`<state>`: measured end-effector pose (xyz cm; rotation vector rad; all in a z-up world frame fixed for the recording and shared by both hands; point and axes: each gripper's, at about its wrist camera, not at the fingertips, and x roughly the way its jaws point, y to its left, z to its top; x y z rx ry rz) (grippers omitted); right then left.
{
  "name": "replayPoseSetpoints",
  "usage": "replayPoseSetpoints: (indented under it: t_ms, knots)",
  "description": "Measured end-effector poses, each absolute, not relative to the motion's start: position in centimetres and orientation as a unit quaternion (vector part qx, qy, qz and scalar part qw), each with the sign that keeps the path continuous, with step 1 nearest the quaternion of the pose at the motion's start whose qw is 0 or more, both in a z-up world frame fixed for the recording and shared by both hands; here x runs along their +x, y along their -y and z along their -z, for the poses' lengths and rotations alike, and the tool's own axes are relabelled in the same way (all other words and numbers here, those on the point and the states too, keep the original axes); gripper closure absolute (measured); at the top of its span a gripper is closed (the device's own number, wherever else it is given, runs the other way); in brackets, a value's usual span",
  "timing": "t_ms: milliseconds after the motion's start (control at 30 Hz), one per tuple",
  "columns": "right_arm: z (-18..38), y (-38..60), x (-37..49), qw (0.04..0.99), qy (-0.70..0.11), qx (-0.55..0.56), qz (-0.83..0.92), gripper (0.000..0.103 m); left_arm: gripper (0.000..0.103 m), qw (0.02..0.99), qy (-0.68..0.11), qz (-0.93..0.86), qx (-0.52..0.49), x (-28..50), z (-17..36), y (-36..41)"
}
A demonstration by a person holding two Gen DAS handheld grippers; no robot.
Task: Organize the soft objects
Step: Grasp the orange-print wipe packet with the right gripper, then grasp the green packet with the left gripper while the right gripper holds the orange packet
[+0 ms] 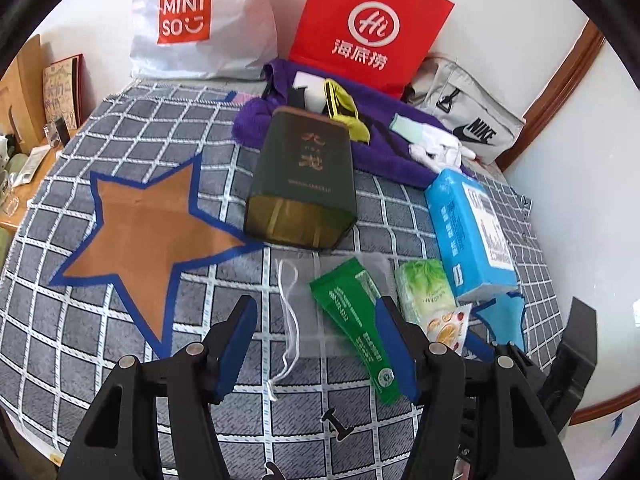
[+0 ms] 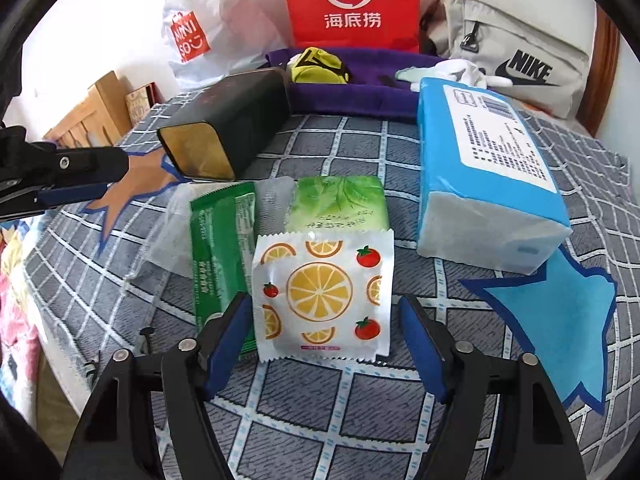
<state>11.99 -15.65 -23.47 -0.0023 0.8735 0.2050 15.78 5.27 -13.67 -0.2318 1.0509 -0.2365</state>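
Observation:
On the grey checked cloth lie a white packet with lemon and tomato prints (image 2: 322,296), a green sachet (image 2: 222,248), a pale green tissue pack (image 2: 338,204), a clear drawstring pouch (image 1: 304,300) and a blue tissue brick (image 2: 486,176). My right gripper (image 2: 322,344) is open, its fingers either side of the lemon packet's near end. My left gripper (image 1: 316,344) is open and empty above the clear pouch and green sachet (image 1: 354,320). The left gripper's fingers also show at the left edge of the right wrist view (image 2: 64,176).
A dark green tin (image 1: 304,184) lies on its side. An orange star (image 1: 148,232) and a blue star (image 2: 560,320) mark the cloth. At the back are a purple towel (image 1: 380,148) with small items, a red bag (image 1: 368,24), a Miniso bag (image 1: 192,20) and a grey Nike bag (image 2: 516,56).

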Motion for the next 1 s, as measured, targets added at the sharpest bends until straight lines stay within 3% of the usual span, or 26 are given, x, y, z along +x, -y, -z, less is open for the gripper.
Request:
replayPoseSetpoints:
  t_ms: [33, 167, 767, 1000]
  knots:
    - [23.5, 15.7, 11.9, 0.902, -0.421, -0.002, -0.098, 0.043, 0.044, 0.851, -0.502, 0.112, -0.109, 15.8, 13.9, -5.1]
    - [23.1, 16.8, 11.6, 0.901, -0.42, 0.019, -0.109, 0.049, 0.044, 0.847, -0.51, 0.11, -0.105, 15.9, 14.4, -4.5]
    - [21.0, 22.6, 9.2, 0.915, -0.386, 0.065, -0.1, 0.049, 0.044, 0.818, -0.559, 0.098, -0.088, 17.0, 18.3, 0.8]
    - [21.4, 24.4, 9.2, 0.915, -0.386, 0.075, -0.093, 0.049, 0.039, 0.82, -0.562, 0.083, -0.072, 17.6, 18.6, 2.5]
